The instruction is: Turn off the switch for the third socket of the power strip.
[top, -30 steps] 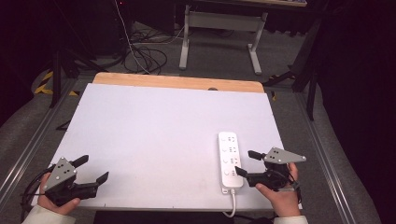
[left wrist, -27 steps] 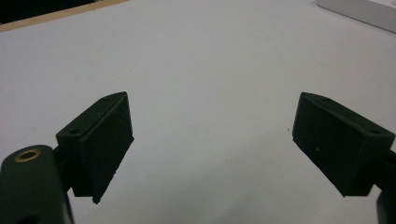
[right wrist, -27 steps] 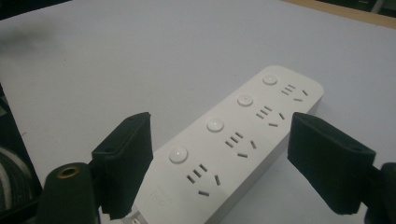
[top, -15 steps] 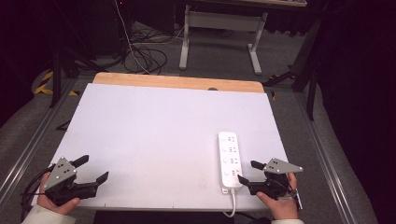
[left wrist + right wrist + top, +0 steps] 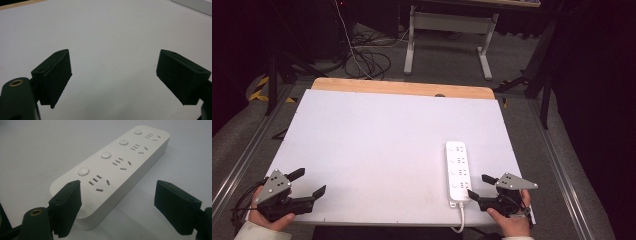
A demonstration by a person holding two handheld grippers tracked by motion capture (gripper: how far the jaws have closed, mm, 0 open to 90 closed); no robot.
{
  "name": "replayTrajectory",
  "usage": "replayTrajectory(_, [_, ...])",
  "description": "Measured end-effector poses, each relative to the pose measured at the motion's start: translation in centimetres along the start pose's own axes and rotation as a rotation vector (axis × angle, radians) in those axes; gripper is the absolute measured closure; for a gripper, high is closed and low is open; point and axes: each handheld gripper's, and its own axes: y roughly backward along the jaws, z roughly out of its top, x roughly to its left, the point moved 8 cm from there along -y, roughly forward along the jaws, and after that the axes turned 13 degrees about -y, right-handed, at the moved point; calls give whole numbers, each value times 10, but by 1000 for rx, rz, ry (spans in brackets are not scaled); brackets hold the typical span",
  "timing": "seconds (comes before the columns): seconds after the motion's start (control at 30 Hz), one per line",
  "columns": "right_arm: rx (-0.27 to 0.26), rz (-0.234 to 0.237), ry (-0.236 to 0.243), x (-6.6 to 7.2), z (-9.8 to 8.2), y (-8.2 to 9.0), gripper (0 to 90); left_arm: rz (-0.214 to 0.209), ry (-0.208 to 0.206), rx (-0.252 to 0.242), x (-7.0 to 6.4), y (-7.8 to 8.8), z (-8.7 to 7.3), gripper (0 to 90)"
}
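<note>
Since both grippers, left and right, gape empty, the right could nudge the strip off the table.

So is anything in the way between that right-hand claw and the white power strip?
Nothing visible. The right gripper sits open beside the near end of the power strip, with bare table around it.

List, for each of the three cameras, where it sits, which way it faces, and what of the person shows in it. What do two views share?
High view: above the person's side, looking forward and down at the table; both hands, left gripper, right gripper.
Left gripper view: rides the left gripper, facing bare table between open jaws.
Right gripper view: rides the right gripper, facing the power strip.
Shared: the power strip appears in high and right gripper views.
</note>
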Motion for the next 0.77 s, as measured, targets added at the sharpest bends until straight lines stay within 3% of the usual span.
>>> replayTrajectory(0.17, [-5, -19, 25, 1, 1, 0, 232, 8, -33, 10, -1, -3, 0, 131])
replayTrajectory(0.47, [-27, -66, 58, 1, 4, 4, 250, 5, -31, -10, -1, -1, 2, 130])
replayTrajectory(0.77, [-23, -67, 66, 1, 4, 4, 259, 5, -18, -13, 0, -1, 2, 131])
